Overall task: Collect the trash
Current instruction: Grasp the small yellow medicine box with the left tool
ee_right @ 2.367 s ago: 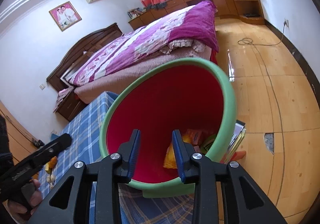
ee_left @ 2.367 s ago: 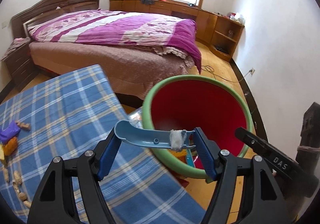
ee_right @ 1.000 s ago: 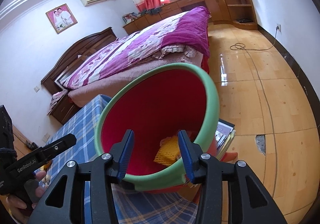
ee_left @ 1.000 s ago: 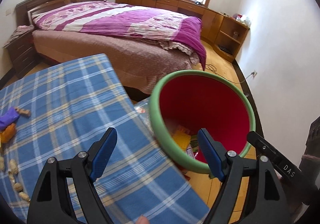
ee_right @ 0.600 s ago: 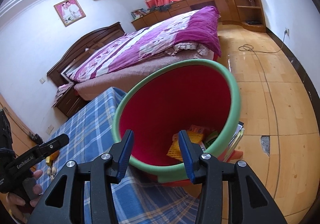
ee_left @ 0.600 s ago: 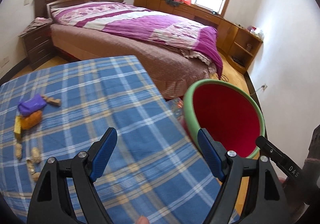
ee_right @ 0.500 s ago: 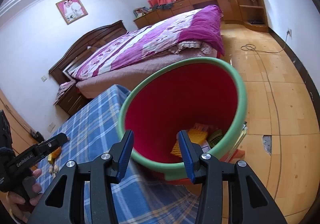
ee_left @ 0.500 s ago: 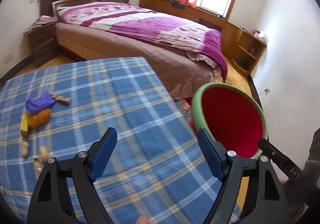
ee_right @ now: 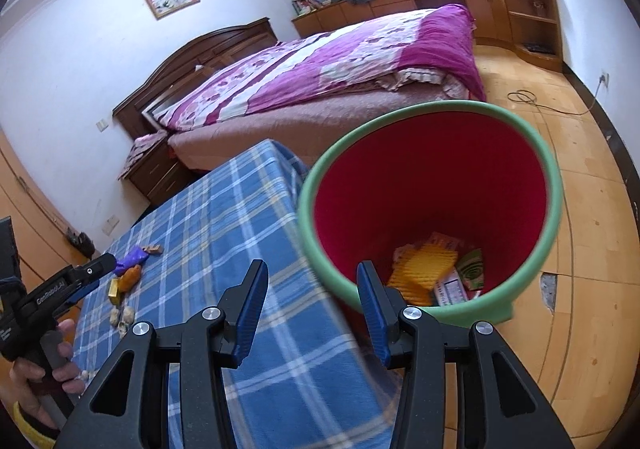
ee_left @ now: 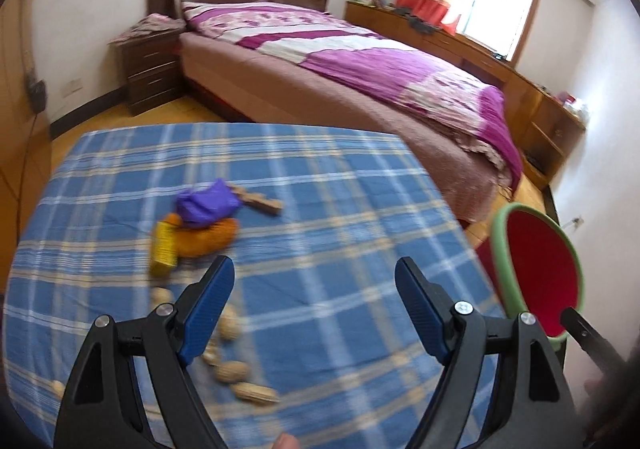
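Left wrist view: left gripper (ee_left: 314,281) jaws wide apart, empty, aimed over blue plaid table (ee_left: 328,193); remaining trash pile (ee_left: 200,227) at 10 o'clock, peanuts (ee_left: 236,373) beneath, open cloth at 3 toward bin (ee_left: 498,249). Right wrist view: right gripper (ee_right: 312,299) half-parted, empty, straddling table edge; bin rim at 1 o'clock, wrappers (ee_right: 424,269) inside, bare floor (ee_right: 592,217) beyond

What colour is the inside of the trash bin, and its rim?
The trash bin is red inside with a light green rim, clearest in the right wrist view.

Bright window (ee_left: 502,5) daylight — motion-blurred, fisheye-warped.
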{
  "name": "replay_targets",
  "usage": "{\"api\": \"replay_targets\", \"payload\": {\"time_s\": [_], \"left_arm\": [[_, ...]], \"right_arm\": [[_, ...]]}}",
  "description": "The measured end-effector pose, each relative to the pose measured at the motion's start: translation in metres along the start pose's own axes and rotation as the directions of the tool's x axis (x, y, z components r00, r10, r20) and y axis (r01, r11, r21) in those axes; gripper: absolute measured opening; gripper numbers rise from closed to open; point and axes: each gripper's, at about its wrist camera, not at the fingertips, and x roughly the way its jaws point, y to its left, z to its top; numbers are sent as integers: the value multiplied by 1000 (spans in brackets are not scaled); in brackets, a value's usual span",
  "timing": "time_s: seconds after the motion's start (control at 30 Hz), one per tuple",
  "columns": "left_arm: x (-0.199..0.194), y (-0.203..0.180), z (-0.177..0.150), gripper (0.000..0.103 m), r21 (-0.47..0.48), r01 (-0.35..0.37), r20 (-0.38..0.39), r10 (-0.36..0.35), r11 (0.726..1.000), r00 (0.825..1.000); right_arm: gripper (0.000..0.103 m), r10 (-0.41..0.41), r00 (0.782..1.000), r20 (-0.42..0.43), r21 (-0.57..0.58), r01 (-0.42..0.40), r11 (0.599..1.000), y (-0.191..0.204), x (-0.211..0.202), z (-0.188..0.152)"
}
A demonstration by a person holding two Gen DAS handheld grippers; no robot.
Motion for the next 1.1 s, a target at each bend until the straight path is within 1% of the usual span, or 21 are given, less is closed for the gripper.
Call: {"api": "replay_targets", "payload": {"time_s": [0.1, 0.2, 0.4, 0.47, 0.5, 0.53, 0.6, 0.7, 0.73, 0.77, 0.83, 0.87, 0.9, 0.93, 0.97, 1.0, 1.1], "left_arm": [[4, 29, 6, 82, -35, -34, 0, 35, 999, 999], [11, 52, 11, 82, -50, -85, -1, 85, 995, 996], [28, 99, 13, 82, -116, -156, -42, 152, 981, 987], [33, 113, 11, 79, -142, -177, -52, 171, 974, 984], [35, 119, 10, 74, -152, -185, -58, 178, 971, 982], [40, 124, 10, 71, -162, -191, -70, 181, 968, 981], [48, 131, 8, 71, -183, -182, -92, 168, 966, 981], [59, 135, 4, 66, -213, -152, -122, 128, 965, 984], [60, 135, 3, 65, -216, -147, -124, 122, 965, 985], [59, 134, 3, 64, -209, -147, -107, 127, 967, 986], [60, 132, 3, 52, -196, -127, -104, 108, 972, 989], [60, 131, 3, 50, -196, -119, -106, 99, 973, 989], [60, 131, 2, 45, -190, -122, -102, 104, 974, 989], [60, 131, 2, 36, -187, -125, -105, 106, 974, 989], [60, 131, 2, 33, -181, -136, -105, 119, 974, 987], [59, 131, 1, 26, -175, -143, -105, 126, 974, 986], [56, 136, 0, 26, -192, -120, -100, 102, 974, 990]], "right_arm": [[47, 9, 1000, -11, -7, -9, 1000, 11, 6, -1], [47, 12, 1000, -22, -19, -12, 1000, 21, 13, -2], [47, 11, 998, -55, -47, -13, 999, 34, 27, -8], [47, 8, 998, -67, -55, -12, 998, 38, 31, -10], [47, 8, 997, -76, -60, -12, 998, 40, 34, -10], [47, 7, 997, -80, -63, -12, 998, 42, 36, -11], [47, 7, 996, -86, -69, -13, 998, 45, 39, -12], [47, 6, 996, -94, -84, -14, 996, 52, 42, -14], [47, 4, 995, -97, -92, -13, 996, 54, 44, -15], [47, 2, 995, -100, -96, -12, 995, 56, 44, -15], [47, -2, 994, -106, -108, -9, 994, 60, 47, -16], [47, -4, 994, -108, -113, -8, 994, 62, 48, -16], [47, -4, 994, -110, -119, -9, 993, 65, 49, -15], [47, -3, 994, -112, -125, -11, 992, 69, 51, -15], [47, -1, 994, -113, -132, -14, 991, 72, 52, -15], [47, 1, 994, -113, -140, -17, 990, 76, 53, -14], [47, 13, 993, -119, -168, -33, 985, 89, 58, -14]]}}
